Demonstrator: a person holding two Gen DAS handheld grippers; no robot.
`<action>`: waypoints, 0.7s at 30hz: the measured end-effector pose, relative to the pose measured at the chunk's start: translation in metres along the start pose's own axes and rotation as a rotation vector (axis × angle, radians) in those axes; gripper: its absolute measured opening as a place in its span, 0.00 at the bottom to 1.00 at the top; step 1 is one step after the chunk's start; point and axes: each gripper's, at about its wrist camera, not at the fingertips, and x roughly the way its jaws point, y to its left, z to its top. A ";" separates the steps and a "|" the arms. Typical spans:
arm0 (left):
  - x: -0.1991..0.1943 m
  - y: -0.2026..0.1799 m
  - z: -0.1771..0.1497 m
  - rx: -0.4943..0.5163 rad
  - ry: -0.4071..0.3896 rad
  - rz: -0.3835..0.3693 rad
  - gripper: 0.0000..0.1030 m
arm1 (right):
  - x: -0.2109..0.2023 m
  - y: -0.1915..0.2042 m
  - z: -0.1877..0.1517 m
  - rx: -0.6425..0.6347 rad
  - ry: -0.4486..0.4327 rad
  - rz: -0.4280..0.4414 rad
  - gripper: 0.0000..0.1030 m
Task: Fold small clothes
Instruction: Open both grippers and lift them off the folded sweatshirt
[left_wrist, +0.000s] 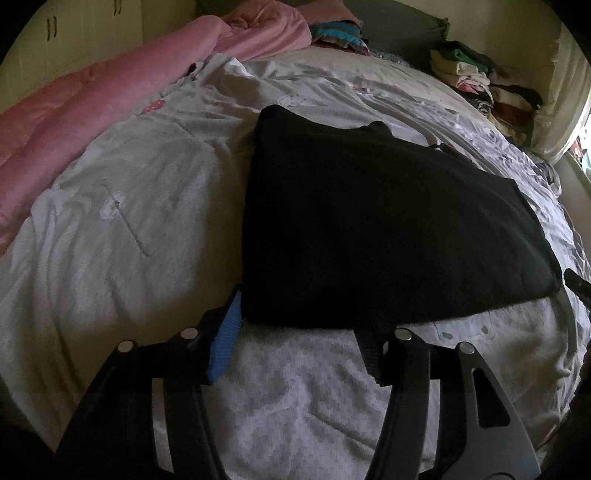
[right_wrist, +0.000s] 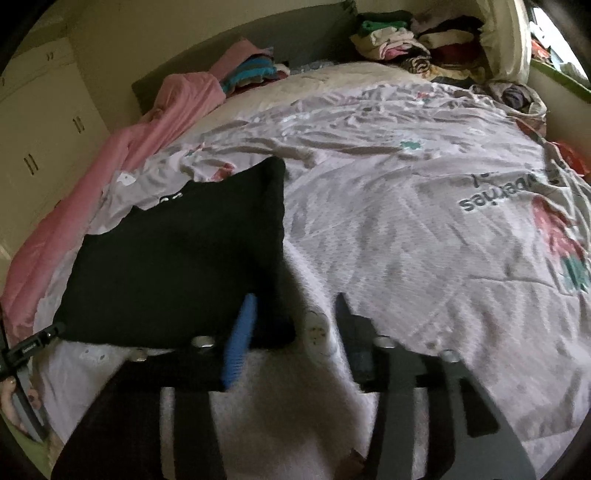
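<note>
Black garment (left_wrist: 388, 221): lying flat in a folded, roughly rectangular shape on the bedspread (left_wrist: 129, 229), directly ahead of the left gripper (left_wrist: 299, 332) and ahead-left of the right gripper (right_wrist: 295, 325).

Left gripper: fingers standing wide apart, holding nothing; its blue-padded finger (left_wrist: 225, 339) is sitting just beside the garment's near left corner, the other finger meeting the near hem further right.

Right gripper: fingers standing apart, clamping nothing; its blue-padded finger (right_wrist: 240, 339) is overlapping the garment's near right corner, the dark finger (right_wrist: 351, 332) hanging over bare bedspread to the right.

Pink blanket (left_wrist: 74, 103): running along the far left edge of the bed, well apart from both grippers.

Stacked clothes (right_wrist: 413, 44): sitting far ahead and to the right, by the headboard.

Striped bundle (right_wrist: 251, 72): lying far ahead, beside the pink blanket.

Cupboards (right_wrist: 37, 129): standing far left.
</note>
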 end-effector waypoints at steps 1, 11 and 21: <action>-0.002 0.000 -0.001 0.000 -0.001 -0.001 0.47 | -0.002 0.000 -0.001 0.000 -0.005 0.000 0.48; -0.021 0.000 -0.011 -0.008 -0.020 -0.020 0.62 | -0.034 0.022 -0.013 -0.055 -0.060 -0.009 0.86; -0.043 0.012 -0.019 -0.046 -0.042 -0.039 0.90 | -0.051 0.074 -0.020 -0.194 -0.094 0.028 0.95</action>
